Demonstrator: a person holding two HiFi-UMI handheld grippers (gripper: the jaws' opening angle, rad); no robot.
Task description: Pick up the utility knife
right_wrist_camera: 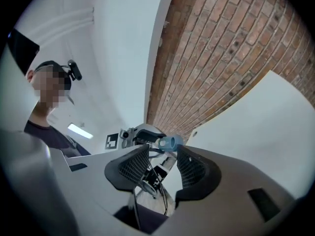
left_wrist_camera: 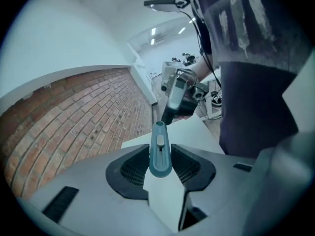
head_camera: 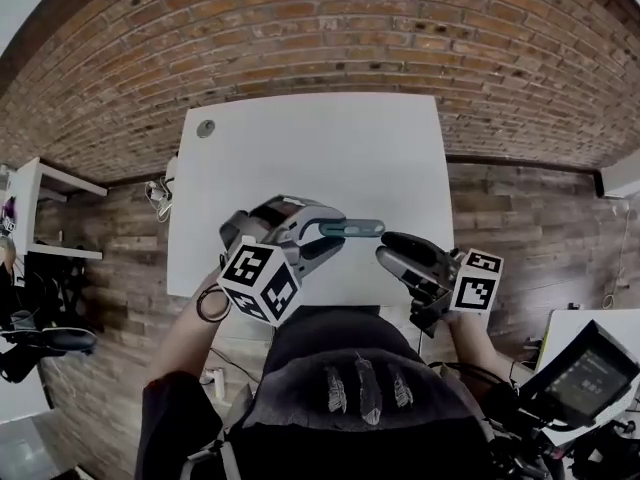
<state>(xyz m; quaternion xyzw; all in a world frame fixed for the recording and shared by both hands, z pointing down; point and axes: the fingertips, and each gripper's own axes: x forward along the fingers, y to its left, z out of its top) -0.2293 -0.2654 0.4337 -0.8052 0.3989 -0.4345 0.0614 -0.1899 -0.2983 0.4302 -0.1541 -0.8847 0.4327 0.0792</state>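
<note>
The left gripper (head_camera: pixel 326 236) has the utility knife (head_camera: pixel 353 229) clamped between its jaws, up off the white counter (head_camera: pixel 300 148). In the left gripper view the blue-grey handle (left_wrist_camera: pixel 160 149) stands squeezed between both ribbed pads, slider button facing the camera, its far end poking out past the fingertips. Across from it sits the right gripper (head_camera: pixel 398 255), jaws wide apart with nothing between them. Its own view looks through the gap between the pads (right_wrist_camera: pixel 134 167) at the knife's round end (right_wrist_camera: pixel 170 142), just ahead and not touching. Brick wall (head_camera: pixel 350 28) behind the counter.
</note>
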